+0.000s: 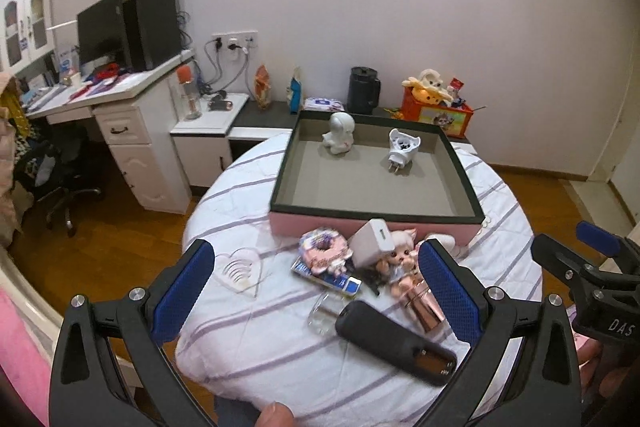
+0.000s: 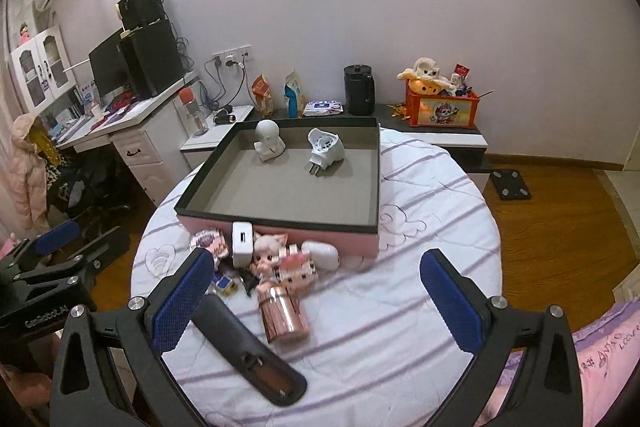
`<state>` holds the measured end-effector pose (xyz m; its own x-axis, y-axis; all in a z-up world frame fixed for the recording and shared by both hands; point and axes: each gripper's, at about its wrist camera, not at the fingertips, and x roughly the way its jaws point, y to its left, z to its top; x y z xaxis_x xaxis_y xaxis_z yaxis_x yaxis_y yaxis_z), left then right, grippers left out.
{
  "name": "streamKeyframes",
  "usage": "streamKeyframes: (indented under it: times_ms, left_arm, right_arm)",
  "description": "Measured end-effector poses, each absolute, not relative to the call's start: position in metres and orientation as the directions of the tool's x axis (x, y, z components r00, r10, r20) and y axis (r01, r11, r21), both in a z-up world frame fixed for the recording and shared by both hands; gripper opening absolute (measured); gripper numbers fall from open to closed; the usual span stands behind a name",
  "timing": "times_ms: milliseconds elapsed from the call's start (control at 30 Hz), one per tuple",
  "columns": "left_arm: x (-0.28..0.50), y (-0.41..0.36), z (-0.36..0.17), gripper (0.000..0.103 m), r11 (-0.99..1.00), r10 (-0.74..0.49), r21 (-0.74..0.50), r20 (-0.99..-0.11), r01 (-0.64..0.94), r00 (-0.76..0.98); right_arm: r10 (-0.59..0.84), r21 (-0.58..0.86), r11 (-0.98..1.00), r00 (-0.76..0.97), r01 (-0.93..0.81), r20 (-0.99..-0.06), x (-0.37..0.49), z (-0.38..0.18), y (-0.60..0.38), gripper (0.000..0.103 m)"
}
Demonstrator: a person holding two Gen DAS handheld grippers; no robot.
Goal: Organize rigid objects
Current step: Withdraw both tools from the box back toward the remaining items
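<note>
Left gripper [image 1: 316, 291] and right gripper [image 2: 316, 301] both spread, empty. Doll [image 2: 267, 255] partly hides clutter; blurred pink item [image 2: 297, 267], perhaps a toy.

One tray [image 1: 376, 217], two white items inside [image 1: 339, 133] [image 1: 402, 146], two dolls [image 2: 267, 254] [image 2: 297, 269], one black remote [image 1: 394, 341]

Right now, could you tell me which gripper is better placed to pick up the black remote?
Probably the left gripper: open, with the black remote lying between its fingers. The right gripper is also open, but there the remote sits under its left finger, off-centre.
</note>
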<state>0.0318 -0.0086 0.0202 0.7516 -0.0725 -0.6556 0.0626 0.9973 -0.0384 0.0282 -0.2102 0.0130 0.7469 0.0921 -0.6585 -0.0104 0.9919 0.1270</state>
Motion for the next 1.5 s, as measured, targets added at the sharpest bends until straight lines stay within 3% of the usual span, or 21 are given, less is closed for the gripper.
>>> streamKeyframes:
  times_ms: [567, 1500]
  left_arm:
    - [-0.009, -0.004, 0.015, 0.103, 0.999, -0.031, -0.017, -0.655, 0.027, 0.755]
    - [-0.013, 0.003, 0.014, 0.103, 1.000, -0.003, 0.003, -0.656, 0.007, 0.754]
  right_arm:
    - [0.081, 0.128, 0.992, 0.747, 0.006, -0.660, -0.013, 0.005, -0.211, 0.103]
    - [0.099, 0.118, 0.993, 0.749, -0.028, -0.656, -0.016, 0.008, -0.202, 0.103]
